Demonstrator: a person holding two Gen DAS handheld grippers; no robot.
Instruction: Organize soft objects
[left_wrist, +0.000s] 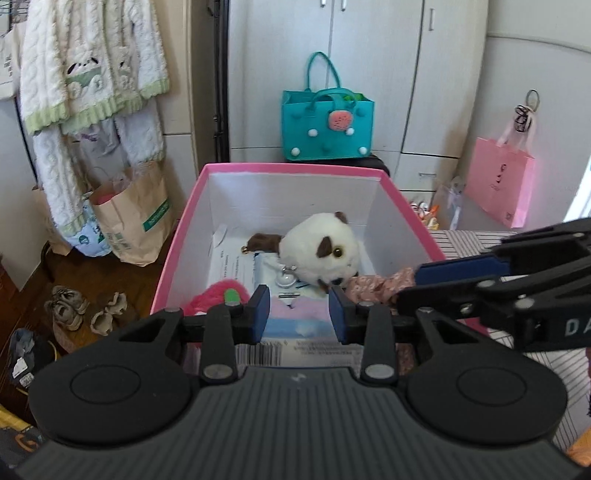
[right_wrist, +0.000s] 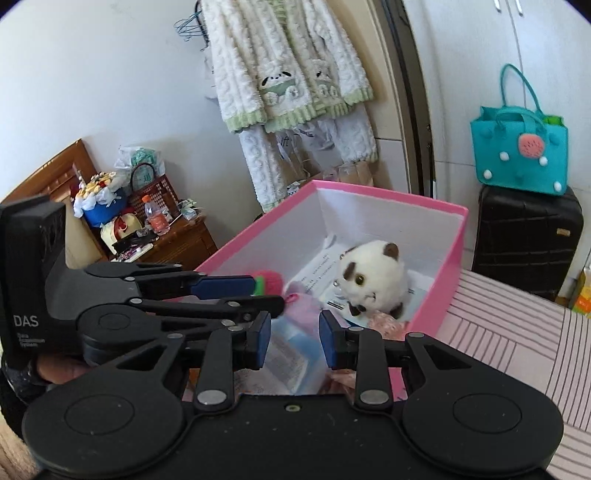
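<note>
A pink box (left_wrist: 173, 254) with white inner walls holds a white and brown plush toy (left_wrist: 321, 253), a red-pink fuzzy toy (left_wrist: 216, 293), a pink floral cloth (left_wrist: 373, 286), a pastel pink and blue soft pack (left_wrist: 297, 321) and papers. My left gripper (left_wrist: 298, 314) is open and empty over the box's near end. My right gripper (right_wrist: 294, 341) is open and empty above the pastel pack (right_wrist: 295, 343). The plush (right_wrist: 373, 280), red toy (right_wrist: 267, 280) and box (right_wrist: 439, 291) show in the right wrist view. Each gripper appears in the other's view.
A teal handbag (left_wrist: 327, 123) sits on a black suitcase (right_wrist: 528, 236) behind the box. Fleece clothes (left_wrist: 88, 62) hang at the left above paper bags (left_wrist: 133, 218) and shoes (left_wrist: 68, 306). A pink gift bag (left_wrist: 498, 181) hangs at the right. A striped bedcover (right_wrist: 517, 332) lies beside the box.
</note>
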